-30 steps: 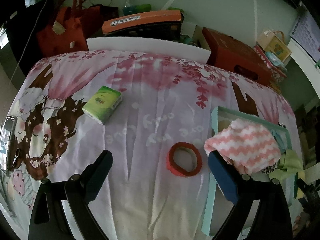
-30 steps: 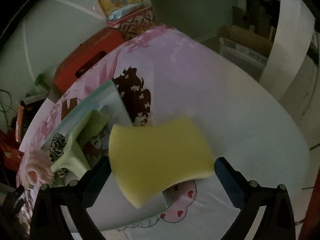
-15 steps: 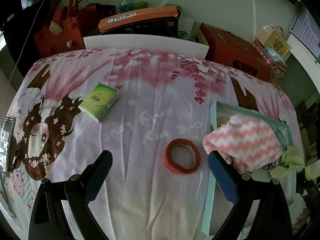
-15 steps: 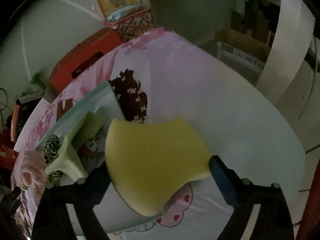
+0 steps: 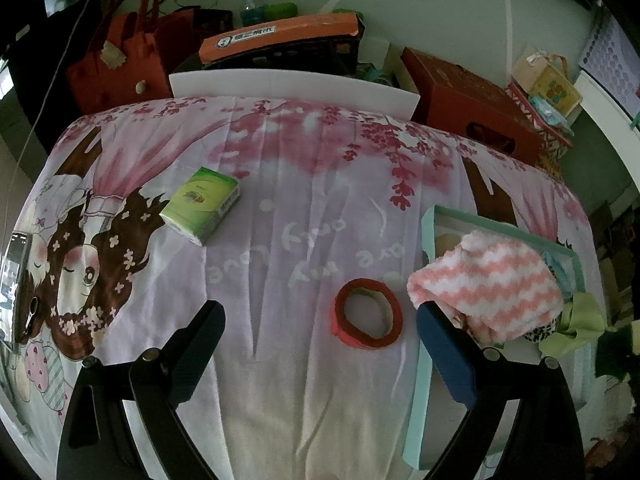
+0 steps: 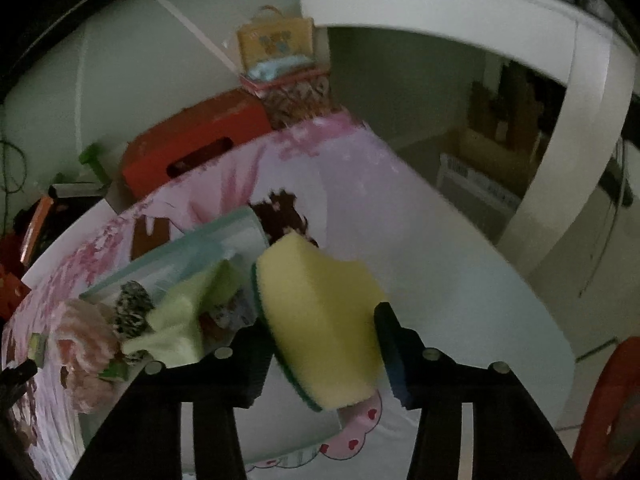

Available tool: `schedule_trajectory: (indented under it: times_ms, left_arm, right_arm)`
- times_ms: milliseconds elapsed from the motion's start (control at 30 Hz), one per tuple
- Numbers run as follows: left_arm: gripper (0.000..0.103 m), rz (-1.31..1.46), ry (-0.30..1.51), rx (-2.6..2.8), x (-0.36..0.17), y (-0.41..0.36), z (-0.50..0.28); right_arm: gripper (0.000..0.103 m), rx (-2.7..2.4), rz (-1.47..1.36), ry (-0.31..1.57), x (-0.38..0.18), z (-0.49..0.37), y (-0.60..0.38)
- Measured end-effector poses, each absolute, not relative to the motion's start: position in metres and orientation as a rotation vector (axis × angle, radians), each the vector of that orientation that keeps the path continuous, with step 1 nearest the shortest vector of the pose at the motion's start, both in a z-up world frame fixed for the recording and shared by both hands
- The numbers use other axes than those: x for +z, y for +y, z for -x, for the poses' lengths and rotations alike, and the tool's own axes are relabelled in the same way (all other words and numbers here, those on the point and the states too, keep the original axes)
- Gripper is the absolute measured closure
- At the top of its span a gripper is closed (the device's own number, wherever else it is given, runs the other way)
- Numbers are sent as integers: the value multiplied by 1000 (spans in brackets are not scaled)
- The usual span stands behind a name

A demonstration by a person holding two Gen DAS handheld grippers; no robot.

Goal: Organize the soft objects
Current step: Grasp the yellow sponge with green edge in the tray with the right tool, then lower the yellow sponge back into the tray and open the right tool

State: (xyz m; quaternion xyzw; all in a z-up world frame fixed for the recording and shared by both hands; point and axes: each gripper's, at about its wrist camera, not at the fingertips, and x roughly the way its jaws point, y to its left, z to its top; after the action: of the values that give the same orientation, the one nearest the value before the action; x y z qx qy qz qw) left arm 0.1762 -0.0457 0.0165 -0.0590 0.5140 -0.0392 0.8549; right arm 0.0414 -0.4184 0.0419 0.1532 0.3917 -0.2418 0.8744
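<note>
Right view only: right tool (image 6: 320, 344) closing, pinching sponge (image 6: 320, 320).

I'm looking at a yellow foam sponge with a green scrub backing (image 6: 320, 320), a fluffy pink-and-white zigzag cloth (image 5: 486, 284), a pale-green soft rag (image 5: 580, 320), a mint-green shallow box (image 5: 428, 232), a red tape ring (image 5: 368, 313), a green-and-white tissue pack (image 5: 202, 204), all over a pink blossom-print cartoon bedsheet (image 5: 300, 168).
</note>
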Motion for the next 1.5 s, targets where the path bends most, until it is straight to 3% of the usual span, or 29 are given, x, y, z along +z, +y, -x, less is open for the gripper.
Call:
schedule_trajectory:
  times_ms: [200,533,667,867,1500]
  left_arm:
    - [7,132,1077,-79,18,-43,-176]
    - [7,136,1081,-76,17,-41,-176]
    - [7,134,1081,-76,16,-42,-176]
    - [7,127,1084,-76,16,-43,-176]
    - [7,143,1064,-52,22,-31,-174]
  right_arm:
    - [52,-401,-297,769,62,-43,-397]
    - [51,-350,-332,879,35,-60,-388]
    - [47,-339,-333,894,32,-62,-384]
    - [29,-265,-342,910,33,-66,-373]
    - [28,-111,-323,737,80,-64,-325]
